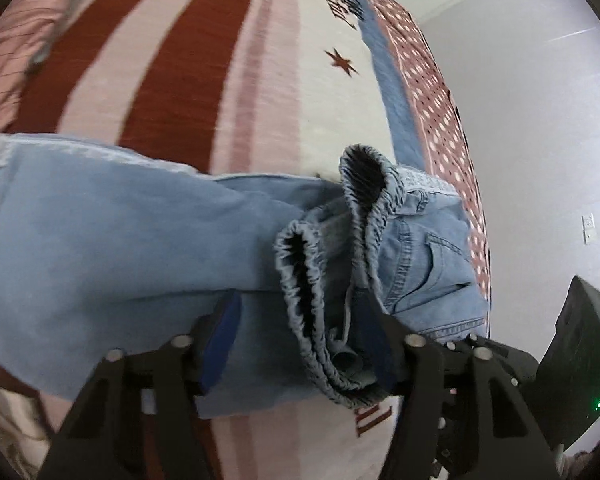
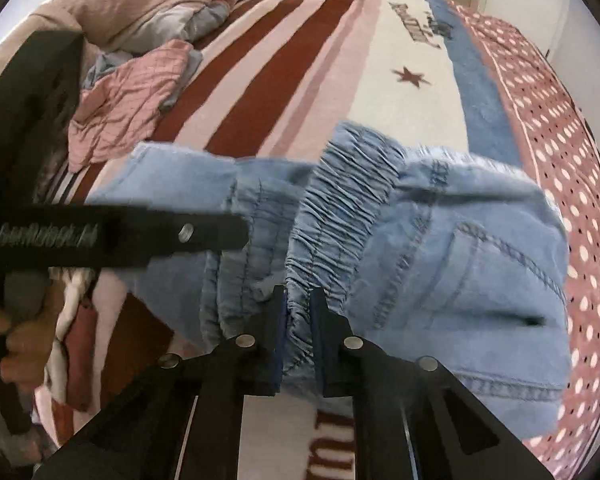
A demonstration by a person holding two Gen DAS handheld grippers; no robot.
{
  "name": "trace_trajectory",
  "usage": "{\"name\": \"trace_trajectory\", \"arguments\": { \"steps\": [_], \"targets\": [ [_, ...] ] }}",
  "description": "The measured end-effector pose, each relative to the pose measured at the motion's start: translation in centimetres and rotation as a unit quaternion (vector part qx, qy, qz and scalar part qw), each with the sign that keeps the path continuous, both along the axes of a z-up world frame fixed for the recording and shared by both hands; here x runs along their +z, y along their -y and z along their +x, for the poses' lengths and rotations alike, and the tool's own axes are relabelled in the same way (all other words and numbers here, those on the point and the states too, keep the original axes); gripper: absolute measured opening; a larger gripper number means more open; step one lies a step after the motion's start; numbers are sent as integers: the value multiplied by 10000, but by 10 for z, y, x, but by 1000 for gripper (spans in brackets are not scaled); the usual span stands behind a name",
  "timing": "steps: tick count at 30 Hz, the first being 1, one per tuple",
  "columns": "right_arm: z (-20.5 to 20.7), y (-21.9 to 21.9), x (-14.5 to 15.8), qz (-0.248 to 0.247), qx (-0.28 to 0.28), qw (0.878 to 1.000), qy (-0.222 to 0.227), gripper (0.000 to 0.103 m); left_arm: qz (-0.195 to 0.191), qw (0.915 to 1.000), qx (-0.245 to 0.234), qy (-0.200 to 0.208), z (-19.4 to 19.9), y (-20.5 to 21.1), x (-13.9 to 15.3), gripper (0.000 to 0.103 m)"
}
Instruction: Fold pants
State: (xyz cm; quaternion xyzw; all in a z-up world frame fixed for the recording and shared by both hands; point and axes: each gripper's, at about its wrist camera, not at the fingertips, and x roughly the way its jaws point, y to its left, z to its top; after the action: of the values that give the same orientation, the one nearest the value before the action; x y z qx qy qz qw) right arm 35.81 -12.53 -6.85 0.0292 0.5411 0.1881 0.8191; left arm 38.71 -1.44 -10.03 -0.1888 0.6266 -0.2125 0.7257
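The light-blue denim pants (image 2: 440, 240) lie near on the striped blanket (image 2: 300, 60), whose far lettering is too blurred to read. The right gripper (image 2: 298, 336) pinches the elastic waistband (image 2: 340, 200); the left gripper (image 1: 300, 340) straddles bunched denim — grip unclear.

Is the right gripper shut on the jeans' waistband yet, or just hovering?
Shut on it. In the right wrist view, the right gripper has its pads pinching the elastic waistband of the jeans, denim bunched between them.
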Motion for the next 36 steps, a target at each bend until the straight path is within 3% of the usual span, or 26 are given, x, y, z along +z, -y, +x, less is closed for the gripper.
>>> {"name": "trace_trajectory", "arguments": {
  "steps": [2,4,5,6,18,22,23,25,26,27,31,36],
  "targets": [
    [-3,7,1,47,42,10000,-75,4,-23,9999,-74,-146,2,7,-6,29],
    [-10,15,1,101,174,9997,-111,4,25,9997,-139,-191,1,15,-10,24],
    [-13,17,0,128,227,9996,-146,4,26,9997,-140,-200,2,17,-12,13],
    [-15,18,0,169,270,9993,-169,4,36,9997,-144,-205,2,19,-14,8],
    [-16,-4,6,919,801,9925,-55,4,12,9990,-52,444,27,29,4,7],
    [-6,-16,-1,1052,890,9904,-91,5,138,9991,-3,410,31,26,-3,7],
    [-4,-18,-5,1072,850,9905,-113,6,185,9990,95,407,31,23,-5,9],
    [-1,-20,-9,1150,788,9901,-163,10,270,9984,284,404,30,14,-6,28],
    [1,-21,-10,1163,809,9898,-170,15,403,9970,426,496,29,8,-2,51],
    [2,-24,-11,1121,855,9898,-182,15,487,9954,542,624,26,1,3,64],
    [-4,-30,-9,1038,1104,9884,-133,36,713,9887,975,886,18,-31,23,66],
    [-7,-23,-10,1122,1007,9883,-250,36,1107,9722,1960,643,-12,-95,28,76]
  ]
}}
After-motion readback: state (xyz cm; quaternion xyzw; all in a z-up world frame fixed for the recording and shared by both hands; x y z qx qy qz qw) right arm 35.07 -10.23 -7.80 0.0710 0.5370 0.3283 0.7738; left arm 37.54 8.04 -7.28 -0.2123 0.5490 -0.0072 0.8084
